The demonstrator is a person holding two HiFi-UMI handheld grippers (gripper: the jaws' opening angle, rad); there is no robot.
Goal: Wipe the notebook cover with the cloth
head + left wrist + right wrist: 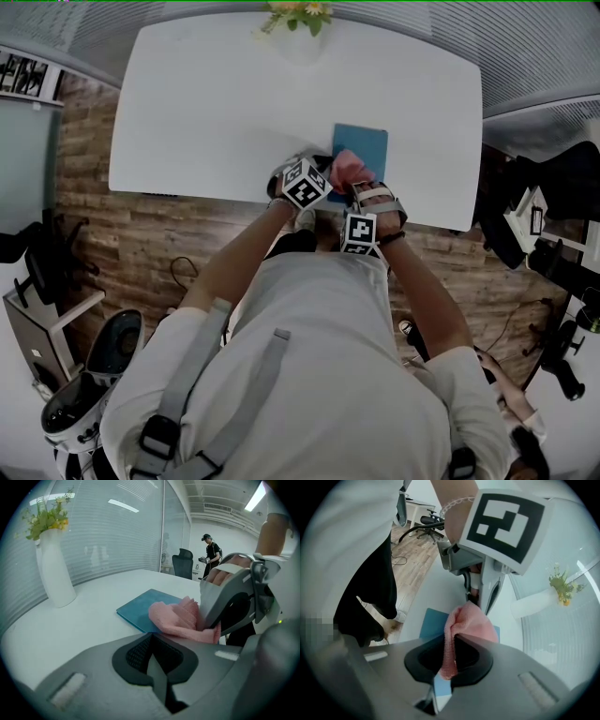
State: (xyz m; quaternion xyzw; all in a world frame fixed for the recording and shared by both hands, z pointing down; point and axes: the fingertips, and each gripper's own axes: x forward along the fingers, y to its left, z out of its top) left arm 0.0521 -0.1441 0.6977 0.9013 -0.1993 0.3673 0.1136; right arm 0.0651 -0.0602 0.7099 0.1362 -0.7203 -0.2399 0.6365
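Observation:
A blue notebook [362,142] lies flat on the white table [206,103], near its front edge. A pink cloth [348,169] rests bunched on the notebook's near end. My right gripper [361,200] is shut on the cloth [465,623], a fold of which hangs between its jaws over the notebook [430,622]. My left gripper [314,178] hovers just left of the cloth, shut and holding nothing. In the left gripper view the cloth [178,617] covers the notebook's [143,607] near corner, with the right gripper beside it at the right.
A white vase with yellow flowers [298,26] stands at the table's far edge, also visible as a vase [54,569] by the glass wall. Wooden floor, office chairs [553,253] and gear surround the table. A person [212,551] stands in the background.

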